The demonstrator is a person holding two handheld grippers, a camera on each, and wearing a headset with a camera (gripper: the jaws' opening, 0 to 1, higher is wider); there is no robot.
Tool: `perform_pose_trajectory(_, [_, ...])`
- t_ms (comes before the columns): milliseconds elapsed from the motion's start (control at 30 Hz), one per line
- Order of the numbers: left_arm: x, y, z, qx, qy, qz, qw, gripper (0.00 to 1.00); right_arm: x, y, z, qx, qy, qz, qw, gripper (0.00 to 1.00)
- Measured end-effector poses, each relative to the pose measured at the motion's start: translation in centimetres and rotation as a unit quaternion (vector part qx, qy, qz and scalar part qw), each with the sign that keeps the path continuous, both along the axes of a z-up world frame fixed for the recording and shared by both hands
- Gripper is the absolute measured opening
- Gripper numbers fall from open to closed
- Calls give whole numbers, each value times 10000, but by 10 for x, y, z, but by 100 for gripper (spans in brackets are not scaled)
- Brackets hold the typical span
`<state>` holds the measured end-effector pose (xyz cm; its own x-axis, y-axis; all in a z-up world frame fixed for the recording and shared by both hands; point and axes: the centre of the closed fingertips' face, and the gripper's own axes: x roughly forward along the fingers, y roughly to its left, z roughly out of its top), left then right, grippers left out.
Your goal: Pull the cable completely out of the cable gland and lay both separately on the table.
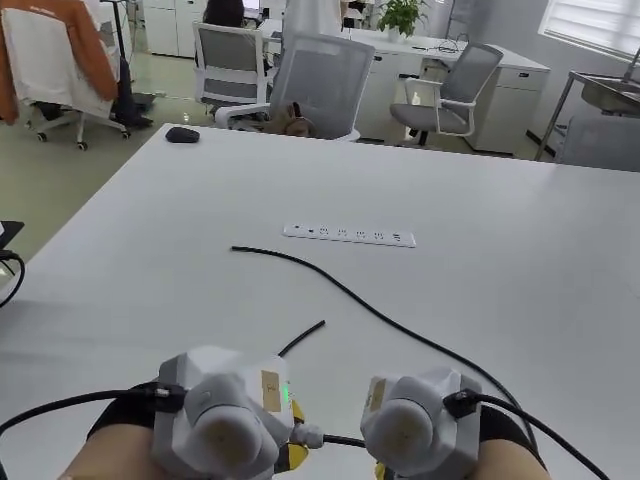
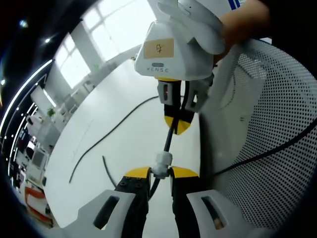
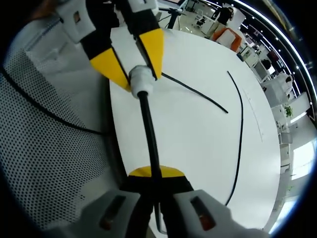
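The left tool [image 2: 161, 173] is clamped on a small white plastic cable gland [image 2: 162, 162], its yellow-tipped jaws pressing the gland from both sides. The right tool [image 3: 156, 173] faces it, with its jaws closed tight on a thin black cable [image 3: 148, 126]. That cable runs straight from the right tool into the gland. The cable is still threaded through: a short black tail comes out of the gland's far side and lies on the white surface [image 1: 480, 260]. Both tools are held close together at the near edge of that surface. Further out, a long stretch of black cable [image 1: 380, 315] curves across the surface. Beyond it lies a white power strip [image 1: 348, 235], and a black computer mouse [image 1: 182, 134] sits near the far edge.
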<state>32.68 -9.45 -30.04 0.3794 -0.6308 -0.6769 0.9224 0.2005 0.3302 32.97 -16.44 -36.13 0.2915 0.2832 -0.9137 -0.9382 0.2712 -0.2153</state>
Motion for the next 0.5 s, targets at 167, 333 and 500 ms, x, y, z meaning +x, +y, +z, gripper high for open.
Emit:
perform_pose_trajectory(167, [2,2,1,16,-29,53,10000,17,-1,3,5,158,41,-8,9999,1])
perform_pose_trajectory(333, [1,1,-1,83,-49,6,10000,17,-6,36,22,1036,69,153,9945,13])
perform_pose_trajectory(500, [0,-2,-3,105,-77,-79,9999,17,-11,54,36,1488,-1,416,9880,9])
